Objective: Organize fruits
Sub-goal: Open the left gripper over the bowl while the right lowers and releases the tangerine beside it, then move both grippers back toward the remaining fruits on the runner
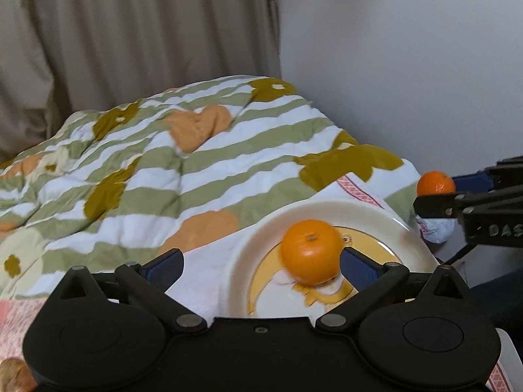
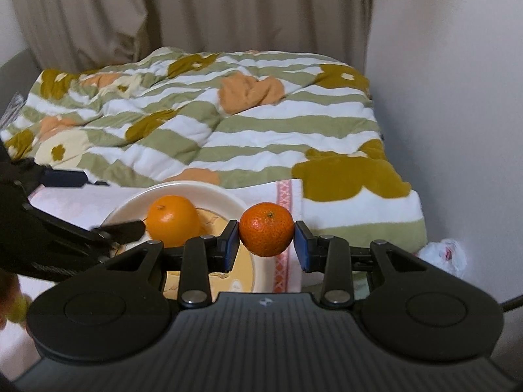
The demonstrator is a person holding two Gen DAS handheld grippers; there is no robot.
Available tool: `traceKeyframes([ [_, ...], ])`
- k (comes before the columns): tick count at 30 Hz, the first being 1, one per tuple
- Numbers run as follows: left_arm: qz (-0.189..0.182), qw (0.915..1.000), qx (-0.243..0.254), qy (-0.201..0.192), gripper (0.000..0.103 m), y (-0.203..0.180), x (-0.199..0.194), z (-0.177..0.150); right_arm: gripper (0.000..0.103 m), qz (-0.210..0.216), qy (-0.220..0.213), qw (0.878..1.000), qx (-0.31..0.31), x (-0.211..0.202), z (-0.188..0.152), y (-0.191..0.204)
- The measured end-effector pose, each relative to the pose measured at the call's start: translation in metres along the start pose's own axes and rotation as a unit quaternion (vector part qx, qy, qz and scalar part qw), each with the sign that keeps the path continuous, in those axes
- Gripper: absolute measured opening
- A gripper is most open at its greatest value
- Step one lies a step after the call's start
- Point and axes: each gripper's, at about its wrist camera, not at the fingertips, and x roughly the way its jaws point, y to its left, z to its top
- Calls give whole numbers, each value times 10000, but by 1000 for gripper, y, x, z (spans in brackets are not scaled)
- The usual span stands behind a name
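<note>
The left gripper (image 1: 261, 266) stood with its jaws spread wide over a cream plate (image 1: 261, 225). An orange (image 1: 311, 256) sat on the plate between the two blue pads (image 1: 358, 269). It lay just beside the right pad and well apart from the left one. Whether the right pad touched its skin, I cannot tell, because the fruit is a little blurred there. The plate had a yellow picture in its middle and rested on a white cloth (image 1: 209, 274) with a pink pattern, spread on the bed.

The right gripper (image 2: 266, 240) was pinching a small mandarin (image 2: 266, 228) between its blue pads, and both pads pressed on its sides. This mandarin was darker and more spotted than the orange, and it was held up in the air, beside the right edge of the plate (image 2: 183, 192). In the left wrist view the same mandarin (image 1: 434, 183) showed at the right edge, clamped in the black fingers.

Behind the plate a quilt (image 2: 228, 130) with green and white stripes and flower shapes covered the bed. A beige curtain (image 2: 196, 9) hung behind it, and a pale wall (image 2: 457, 65) stood at the right. A crumpled white plastic bag (image 2: 444, 254) lay low near the wall.
</note>
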Motion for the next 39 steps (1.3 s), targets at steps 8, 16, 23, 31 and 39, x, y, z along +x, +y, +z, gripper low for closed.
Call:
traceKeyframes([
  [8,155,9986,-500,29,103,25,-26,-8,51,113,254,9975,-657,29,-8,29],
  [16,282,9962,-822,1,103,32,-41,-24,51,49,318,9919,-1232,56,-20,46],
  [23,333,9959,-834,48,103,28,-51,-33,93,69,142,9893,-1449,53,-24,54],
  [31,486,9946,-916,-70,103,23,-77,-41,103,-16,-115,9916,-1292,17,-29,52],
  [39,648,9924,-953,-425,103,11,-128,-49,103,-12,-369,9949,-943,-46,-30,43],
])
